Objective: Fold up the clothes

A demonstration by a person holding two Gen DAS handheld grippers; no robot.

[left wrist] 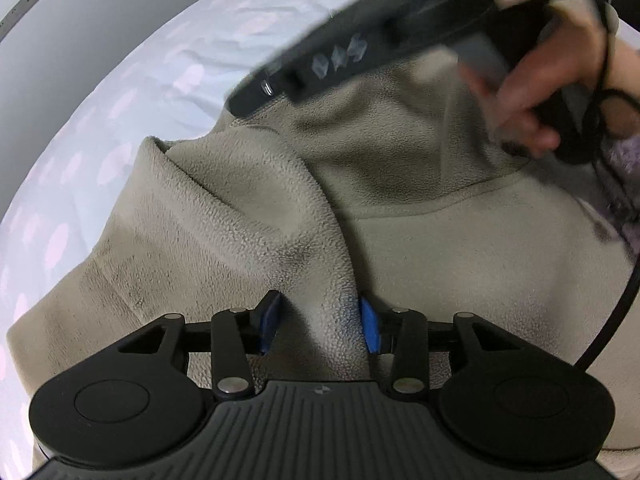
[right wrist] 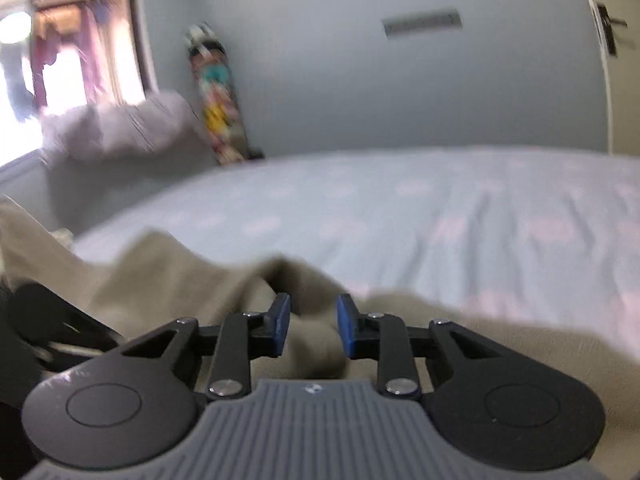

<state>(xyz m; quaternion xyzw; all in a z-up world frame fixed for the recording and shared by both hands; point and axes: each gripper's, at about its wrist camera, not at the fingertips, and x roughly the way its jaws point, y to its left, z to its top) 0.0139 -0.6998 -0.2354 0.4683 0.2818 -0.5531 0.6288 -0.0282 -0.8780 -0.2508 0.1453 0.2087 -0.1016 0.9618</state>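
A beige fleece garment (left wrist: 400,208) lies rumpled on the bed. In the left wrist view a raised ridge of it runs down between the blue pads (left wrist: 370,326), and my left gripper (left wrist: 319,325) is shut on that fold. In the right wrist view my right gripper (right wrist: 313,328) holds a bunched piece of the same fleece (right wrist: 180,280) between its pads, lifted a little over the sheet. The right gripper's black body (left wrist: 360,40), blurred, crosses the top of the left wrist view, held by a hand (left wrist: 540,92).
The bed has a pale blue sheet with pink spots (right wrist: 440,208). A pillow (right wrist: 120,128) and a skateboard (right wrist: 218,96) stand against the wall by a window (right wrist: 72,52). A door (right wrist: 624,60) is at the far right. A black cable (left wrist: 616,312) hangs on the right.
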